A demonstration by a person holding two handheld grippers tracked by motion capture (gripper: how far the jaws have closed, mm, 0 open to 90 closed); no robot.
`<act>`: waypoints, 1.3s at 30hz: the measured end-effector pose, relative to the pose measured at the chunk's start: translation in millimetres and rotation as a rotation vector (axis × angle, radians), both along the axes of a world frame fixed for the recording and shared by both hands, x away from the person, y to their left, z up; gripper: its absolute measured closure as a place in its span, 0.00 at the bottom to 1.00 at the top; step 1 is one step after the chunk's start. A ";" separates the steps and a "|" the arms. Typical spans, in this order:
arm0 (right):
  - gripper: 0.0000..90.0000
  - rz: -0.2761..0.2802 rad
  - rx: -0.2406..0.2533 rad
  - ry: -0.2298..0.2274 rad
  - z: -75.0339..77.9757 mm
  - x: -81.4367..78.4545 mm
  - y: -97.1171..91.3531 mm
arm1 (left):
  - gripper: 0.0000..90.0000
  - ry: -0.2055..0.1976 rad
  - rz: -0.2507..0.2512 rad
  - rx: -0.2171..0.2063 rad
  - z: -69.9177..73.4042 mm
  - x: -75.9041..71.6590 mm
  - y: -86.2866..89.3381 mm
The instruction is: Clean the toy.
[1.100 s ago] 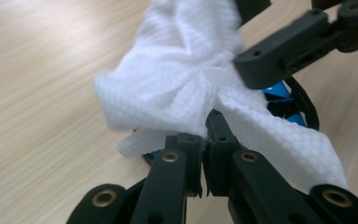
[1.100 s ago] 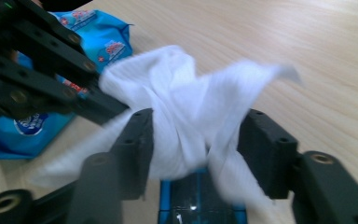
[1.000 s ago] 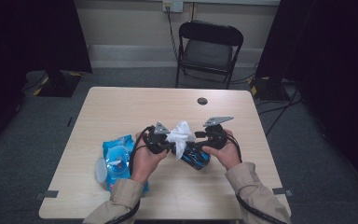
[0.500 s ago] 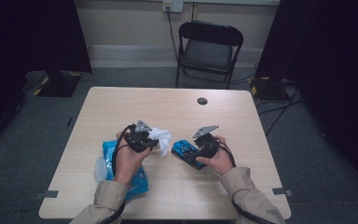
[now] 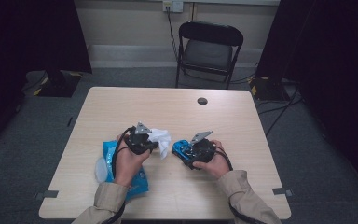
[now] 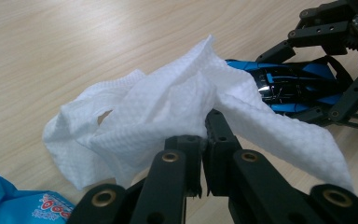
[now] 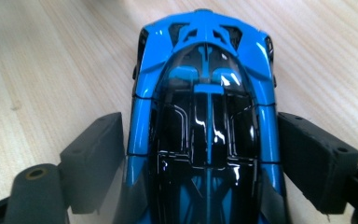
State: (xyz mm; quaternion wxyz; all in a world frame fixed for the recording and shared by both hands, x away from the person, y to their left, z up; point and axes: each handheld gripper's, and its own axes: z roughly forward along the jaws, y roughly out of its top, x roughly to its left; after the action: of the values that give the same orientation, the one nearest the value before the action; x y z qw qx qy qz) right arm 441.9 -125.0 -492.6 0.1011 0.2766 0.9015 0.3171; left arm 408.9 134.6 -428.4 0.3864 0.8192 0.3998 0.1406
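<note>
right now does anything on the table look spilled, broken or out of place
Nothing stands out. The wipe is crumpled, but it is pinched in the left gripper, not dropped. The toy car sits upright on the table between the right gripper's pads. The blue wipes pack shows no spill.

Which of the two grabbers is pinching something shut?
The left gripper: its jaws are shut on the white wipe. The right gripper has just been opening, its pads beside the blue toy car.
</note>
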 end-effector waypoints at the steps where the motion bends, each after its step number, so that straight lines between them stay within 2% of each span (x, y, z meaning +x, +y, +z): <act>1: 0.19 -0.005 0.006 0.002 -0.5 0.1 0.0 | 0.96 0.001 -0.003 0.009 -0.3 0.1 0.0; 8: 0.22 -0.001 0.010 0.006 -0.4 0.4 0.2 | 0.96 0.010 -0.001 -0.004 -3.6 0.4 -2.4; 11: 0.29 -0.014 0.016 0.002 0.2 -0.2 -1.6 | 0.96 0.006 -0.002 -0.004 -4.5 0.0 -3.2; 14: 0.28 -0.016 0.025 -0.002 -0.4 -0.4 -3.3 | 0.96 0.008 -0.004 -0.006 -4.7 -0.7 -4.0; 26: 0.28 -0.023 0.014 0.002 0.7 -1.2 -2.9 | 0.96 0.008 -0.008 -0.001 -4.4 -0.8 -3.4; 29: 0.25 -0.018 0.001 -0.008 1.6 -1.2 -1.6 | 0.96 0.011 -0.009 -0.004 -4.5 -0.8 -3.6; 33: 0.24 -0.012 0.020 -0.009 4.9 -0.6 1.2 | 0.96 0.013 -0.005 -0.012 -5.8 -0.4 -4.9; 34: 0.23 -0.014 0.012 -0.010 5.2 -0.8 2.5 | 0.96 0.014 -0.007 -0.007 -6.1 -0.1 -5.2; 37: 0.22 -0.012 -0.011 -0.016 1.6 -0.8 4.9 | 0.96 0.020 -0.013 -0.001 -6.4 0.3 -5.7; 39: 0.21 -0.023 0.001 -0.019 0.0 -0.4 4.8 | 0.96 0.011 -0.011 0.002 -6.9 0.3 -6.2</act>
State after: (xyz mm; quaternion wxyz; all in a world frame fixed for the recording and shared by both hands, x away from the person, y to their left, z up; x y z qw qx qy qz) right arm 441.5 -120.2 -492.6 0.1130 0.2839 0.8972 0.3190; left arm 409.3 128.4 -435.3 0.3844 0.8224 0.3973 0.1343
